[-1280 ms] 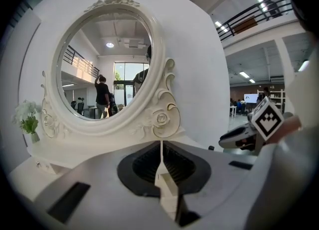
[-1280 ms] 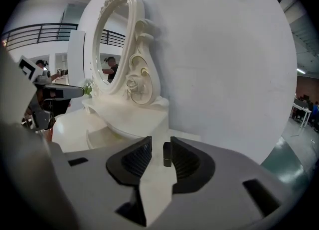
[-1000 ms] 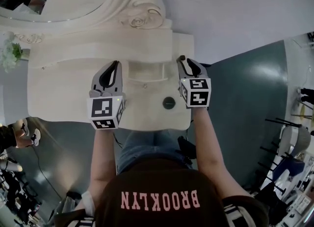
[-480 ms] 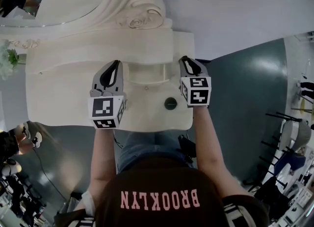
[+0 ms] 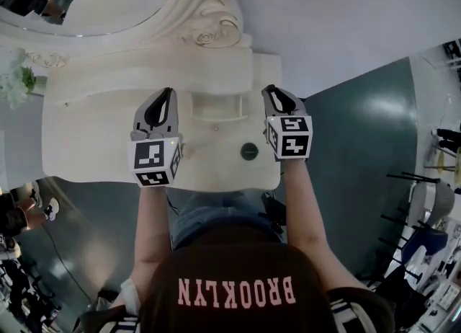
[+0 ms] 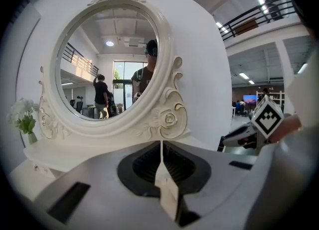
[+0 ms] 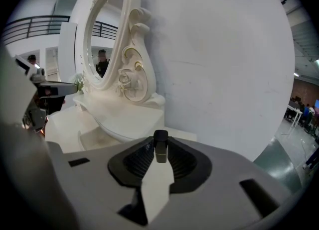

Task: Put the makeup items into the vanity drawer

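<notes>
Two grippers hover over the glossy cream vanity (image 5: pixel 94 137) with its carved oval mirror (image 6: pixel 109 64). Left gripper (image 6: pixel 161 147): ribbed black pads pressed together, nothing between. Right gripper (image 7: pixel 159 157): jaws have just been closing and now clamp a small dark tube (image 7: pixel 160 139) with a pale band, its lower end hidden. A dark round disc (image 5: pixel 249 151) lies near the top's front edge, right of centre; its detail is too small to make out.
</notes>
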